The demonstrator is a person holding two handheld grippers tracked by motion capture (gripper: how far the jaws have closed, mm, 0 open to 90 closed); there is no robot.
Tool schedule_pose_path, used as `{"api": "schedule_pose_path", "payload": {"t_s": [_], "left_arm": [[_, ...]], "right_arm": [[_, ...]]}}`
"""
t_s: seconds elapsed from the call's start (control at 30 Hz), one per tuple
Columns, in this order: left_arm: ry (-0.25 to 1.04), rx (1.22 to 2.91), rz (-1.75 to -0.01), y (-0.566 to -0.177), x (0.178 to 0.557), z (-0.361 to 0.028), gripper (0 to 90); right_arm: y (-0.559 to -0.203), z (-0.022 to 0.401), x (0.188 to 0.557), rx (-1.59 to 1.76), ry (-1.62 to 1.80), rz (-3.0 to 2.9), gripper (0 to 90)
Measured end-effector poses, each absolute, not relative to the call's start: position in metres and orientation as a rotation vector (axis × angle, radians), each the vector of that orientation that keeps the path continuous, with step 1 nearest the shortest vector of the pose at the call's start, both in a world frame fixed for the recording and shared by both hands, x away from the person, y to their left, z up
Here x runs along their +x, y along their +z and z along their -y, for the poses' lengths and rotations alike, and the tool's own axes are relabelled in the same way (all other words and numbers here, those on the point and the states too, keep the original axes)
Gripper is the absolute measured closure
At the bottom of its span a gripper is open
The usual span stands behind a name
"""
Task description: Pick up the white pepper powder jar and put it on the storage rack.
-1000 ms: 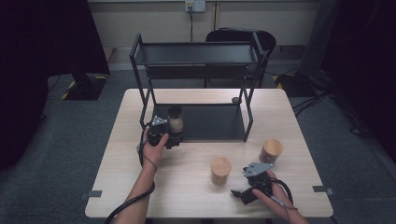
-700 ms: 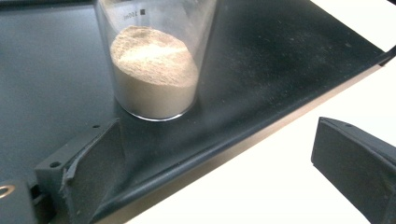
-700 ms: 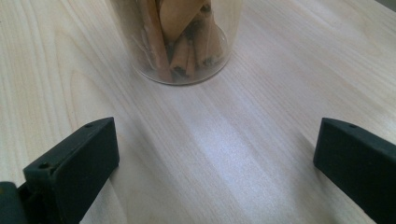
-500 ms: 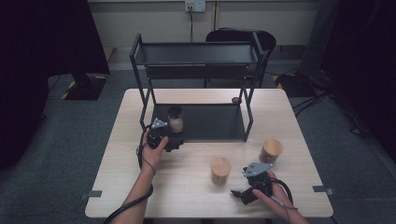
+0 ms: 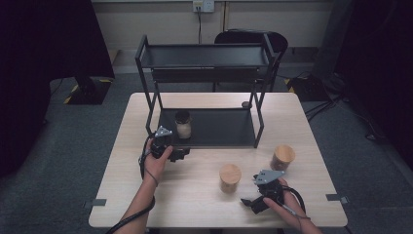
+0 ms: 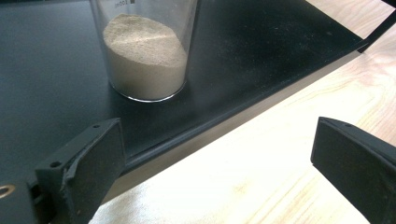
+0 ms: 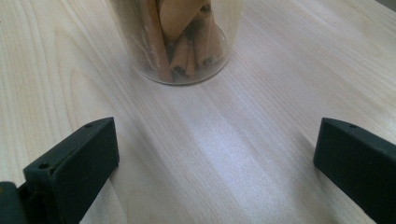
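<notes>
Clear glass jar of pale sand [image 6: 144, 51] stands upright on the black metal rack's bottom shelf [image 6: 261, 60], at twelve o'clock from my left gripper [image 6: 219, 182], jaws apart. My right gripper [image 7: 215, 177], jaws apart, faces a clear jar of brown cinnamon sticks [image 7: 180, 39] at twelve o'clock.

My light wooden table [image 5: 146, 195] stands on grey carpet [image 5: 73, 175]. At top centre I see a pale wall [image 5: 146, 9] with a socket [image 5: 203, 5], and a dark chair [image 5: 253, 38] below it. Black curtains [image 5: 44, 44] fill the upper left.
</notes>
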State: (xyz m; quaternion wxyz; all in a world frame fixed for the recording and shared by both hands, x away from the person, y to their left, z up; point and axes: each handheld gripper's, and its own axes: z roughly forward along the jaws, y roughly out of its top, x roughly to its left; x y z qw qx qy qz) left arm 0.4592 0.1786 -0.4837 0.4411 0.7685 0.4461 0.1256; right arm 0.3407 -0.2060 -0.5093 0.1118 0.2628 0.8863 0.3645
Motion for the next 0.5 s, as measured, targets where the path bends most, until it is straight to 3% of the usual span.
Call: {"api": "schedule_pose_path", "payload": {"t_s": [0.5], "left_arm": [[0.283,1.928,-1.072,-0.4843,0.4506,-0.1816,2.9]], "right_arm": [[-0.5093,0.2060,0.3407,0.772,1.070,-2.602,0.0]]}}
